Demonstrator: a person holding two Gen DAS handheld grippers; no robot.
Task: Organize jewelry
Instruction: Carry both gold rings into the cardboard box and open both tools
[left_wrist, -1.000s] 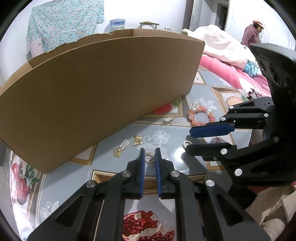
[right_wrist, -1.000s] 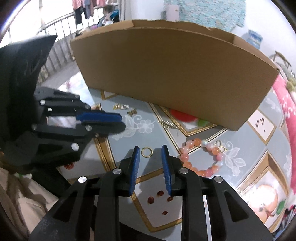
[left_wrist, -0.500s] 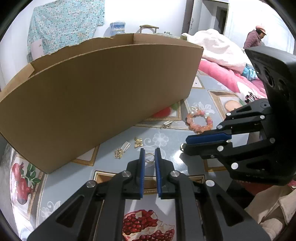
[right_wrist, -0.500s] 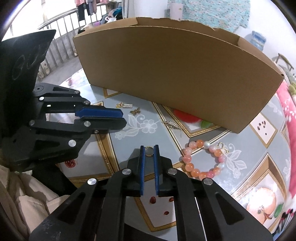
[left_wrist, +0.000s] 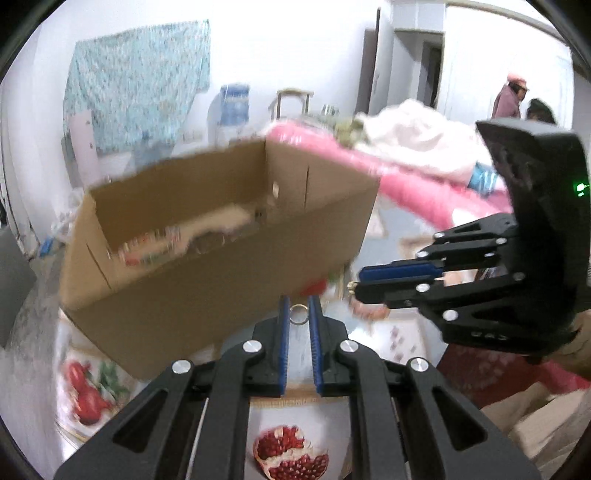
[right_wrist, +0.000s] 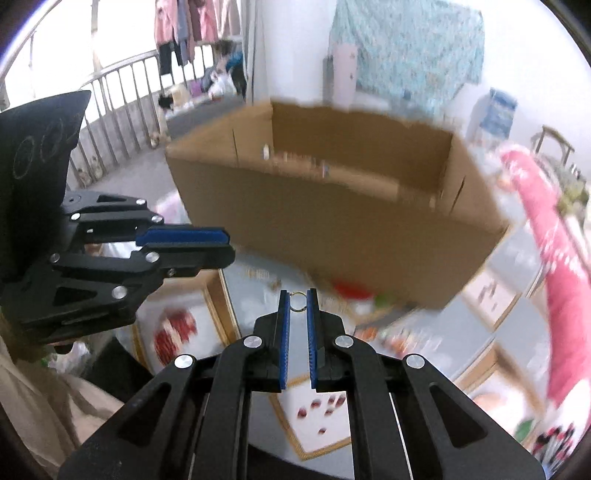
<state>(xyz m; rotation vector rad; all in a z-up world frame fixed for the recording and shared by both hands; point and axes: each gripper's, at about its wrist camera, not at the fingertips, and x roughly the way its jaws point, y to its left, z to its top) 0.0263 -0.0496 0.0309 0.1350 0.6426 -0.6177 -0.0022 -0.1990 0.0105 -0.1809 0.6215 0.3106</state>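
My left gripper is shut on a small gold hoop earring pinched at its blue fingertips. My right gripper is likewise shut on a second gold hoop earring. Both are raised off the patterned table, facing the open brown cardboard box, whose inside now shows with some blurred contents. In the left wrist view the right gripper sits at the right with a bit of gold at its tip. The left gripper shows at the left of the right wrist view. More jewelry on the table is blurred.
The tablecloth bears pomegranate prints. A pink and white heap of bedding lies behind the box on the right. A person stands far back by a doorway. A railing runs at the back left.
The right gripper closed on its hoop earring. Both grippers then lifted from the table with their earrings, so the box's open top has come into view.
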